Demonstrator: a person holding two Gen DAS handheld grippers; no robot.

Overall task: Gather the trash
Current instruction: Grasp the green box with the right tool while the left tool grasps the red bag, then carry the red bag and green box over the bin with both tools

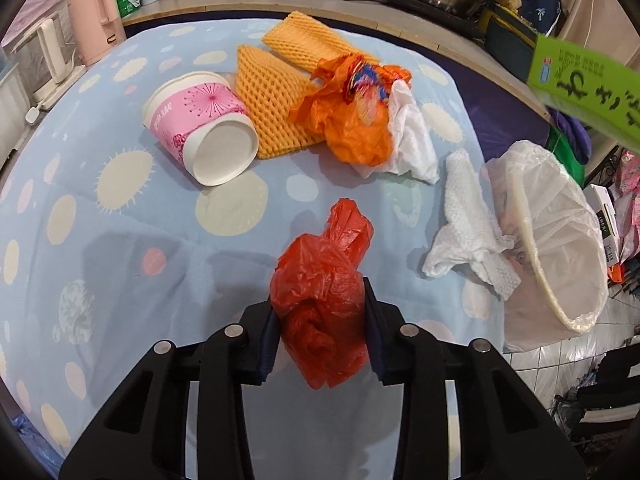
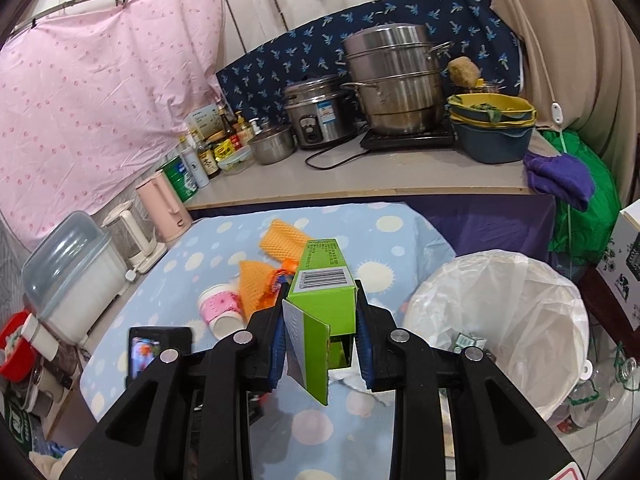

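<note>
On the desk [image 1: 120, 280], under its dotted blue cloth, the litter runs from a tipped pink paper cup [image 1: 200, 126] at the left, light and easily crushed and best taken across its wall near the rim, to two orange foam fruit nets [image 1: 272, 92] beside it, springy and nearly weightless, which any pinch through the mesh should hold. Next lies a crumpled orange plastic bag [image 1: 348, 120], touching a white tissue [image 1: 412, 140]; both are limp and want a grip on the thickest bunch. In front, the left hand-held gripper [image 1: 320, 316] is closed on a balled red plastic bag [image 1: 320, 280], its pads squeezing the wad at the middle, a slippery film likely to slide unless gripped deep. Further right a second tissue [image 1: 468, 232] rests against the lined trash bin [image 2: 500, 320]. The right hand-held gripper [image 2: 320, 332] clamps a stiff, light green carton [image 2: 324, 296] by its side walls, raised just left of the bin.
</note>
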